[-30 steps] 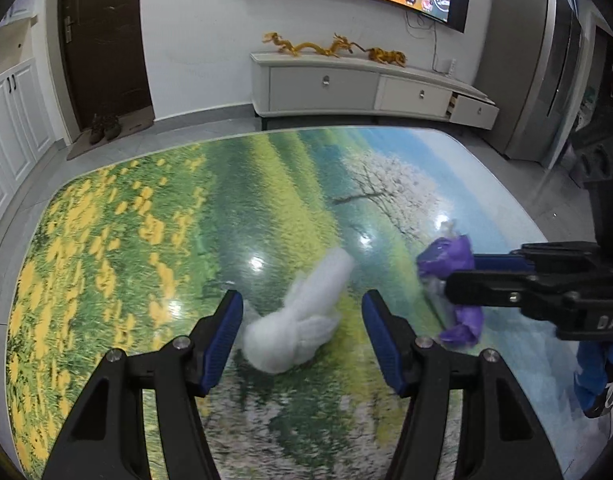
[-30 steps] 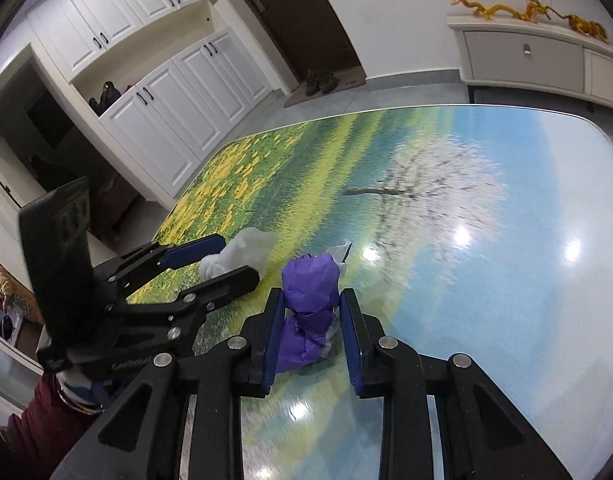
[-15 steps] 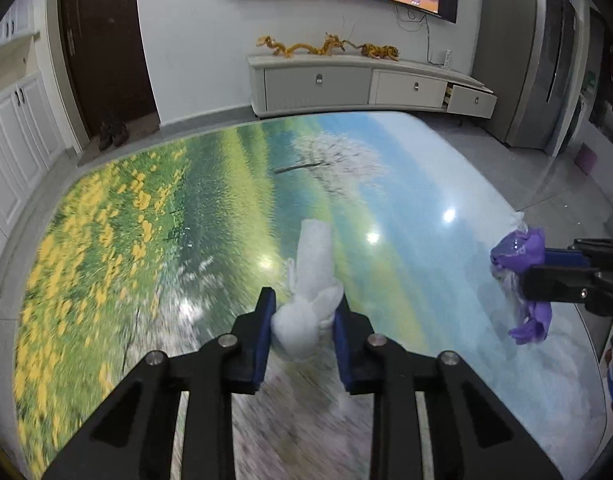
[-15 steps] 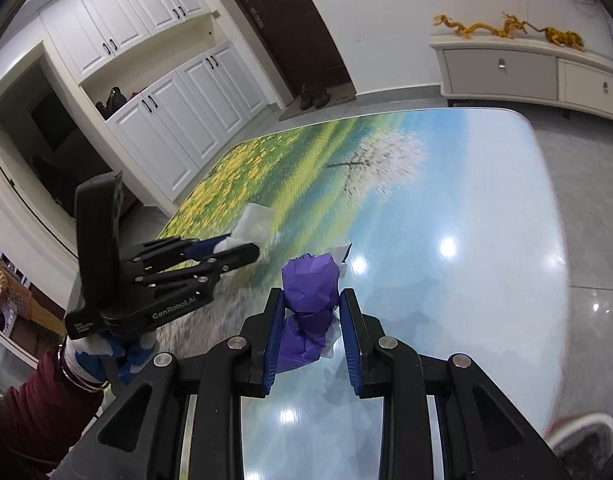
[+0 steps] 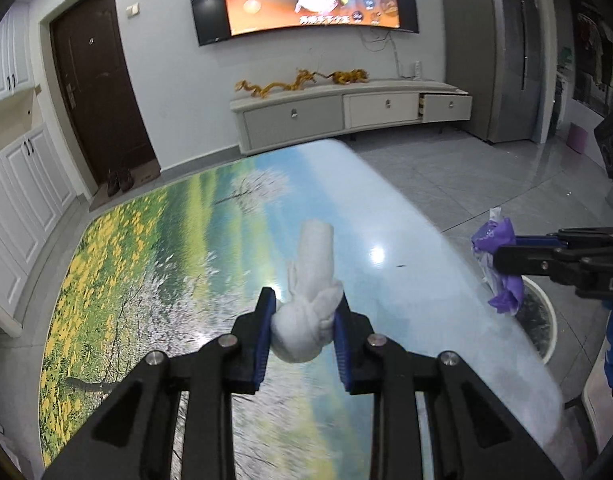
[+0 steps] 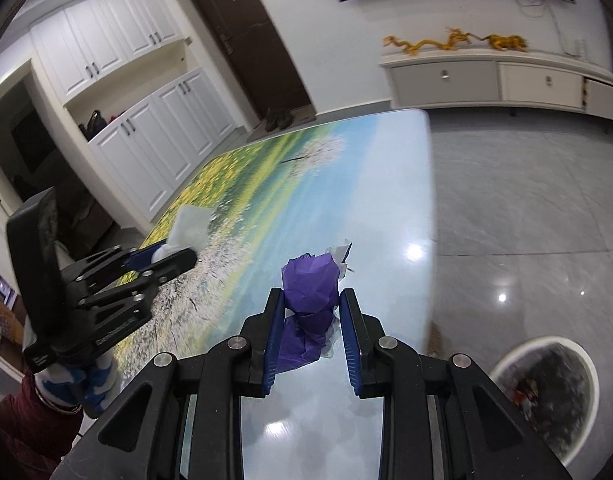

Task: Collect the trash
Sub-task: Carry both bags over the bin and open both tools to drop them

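My left gripper (image 5: 304,320) is shut on a crumpled white tissue wad (image 5: 306,304), held above the table (image 5: 154,264) with its landscape print. In the right wrist view that gripper (image 6: 174,258) shows at the left with the white tissue (image 6: 190,230) sticking out of it. My right gripper (image 6: 311,320) is shut on a crumpled purple wrapper (image 6: 308,304) near the table's right edge. From the left wrist view the right gripper (image 5: 502,258) holds the purple wrapper (image 5: 500,268) just beyond that edge, above a white round bin (image 5: 540,320).
The white bin (image 6: 546,392) stands on the grey tiled floor right of the table and holds dark trash. A TV cabinet (image 5: 346,114) lines the far wall under a screen. White cupboards (image 6: 146,152) and a dark door stand to the left. A maroon sleeve (image 6: 30,428) shows at lower left.
The left gripper closed on the white tissue and lifted it. Both grippers then carried their trash rightward and upward, and the bin has come into view.
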`<state>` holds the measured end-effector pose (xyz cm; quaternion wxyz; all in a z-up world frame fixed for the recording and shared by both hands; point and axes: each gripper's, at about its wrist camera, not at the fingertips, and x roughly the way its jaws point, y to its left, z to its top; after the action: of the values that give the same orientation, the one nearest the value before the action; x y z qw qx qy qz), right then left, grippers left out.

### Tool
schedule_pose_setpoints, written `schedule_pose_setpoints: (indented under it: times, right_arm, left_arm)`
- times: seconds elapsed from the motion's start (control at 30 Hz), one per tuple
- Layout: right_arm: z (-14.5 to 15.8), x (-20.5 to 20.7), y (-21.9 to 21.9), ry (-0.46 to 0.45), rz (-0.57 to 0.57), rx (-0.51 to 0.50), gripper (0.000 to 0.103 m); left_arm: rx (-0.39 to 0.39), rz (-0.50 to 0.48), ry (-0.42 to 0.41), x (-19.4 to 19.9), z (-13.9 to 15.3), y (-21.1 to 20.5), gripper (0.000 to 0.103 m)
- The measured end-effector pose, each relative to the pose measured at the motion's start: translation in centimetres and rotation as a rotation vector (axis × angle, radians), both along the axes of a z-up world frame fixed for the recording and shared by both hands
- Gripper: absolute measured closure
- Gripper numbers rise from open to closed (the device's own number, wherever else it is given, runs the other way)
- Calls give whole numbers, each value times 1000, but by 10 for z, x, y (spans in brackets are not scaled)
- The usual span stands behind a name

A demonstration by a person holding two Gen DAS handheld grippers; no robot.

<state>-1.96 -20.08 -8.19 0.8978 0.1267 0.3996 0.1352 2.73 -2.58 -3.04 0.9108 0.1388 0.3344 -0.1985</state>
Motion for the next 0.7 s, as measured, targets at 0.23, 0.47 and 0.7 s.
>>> schedule_pose_setpoints:
  times: [0.23,0.47,0.7]
  right_arm:
    - [9,-43,-44,-33,-105,9,75]
    - [10,-84,-93,-65,-215,20,75]
    - [5,-120,-132,-80,-311,31,75]
  left_arm:
    - [10,-70,-52,-40,20,-37,77]
    - [26,-148,-78,-67,29,-82,77]
    - [53,-226,-79,-85,28,-125,77]
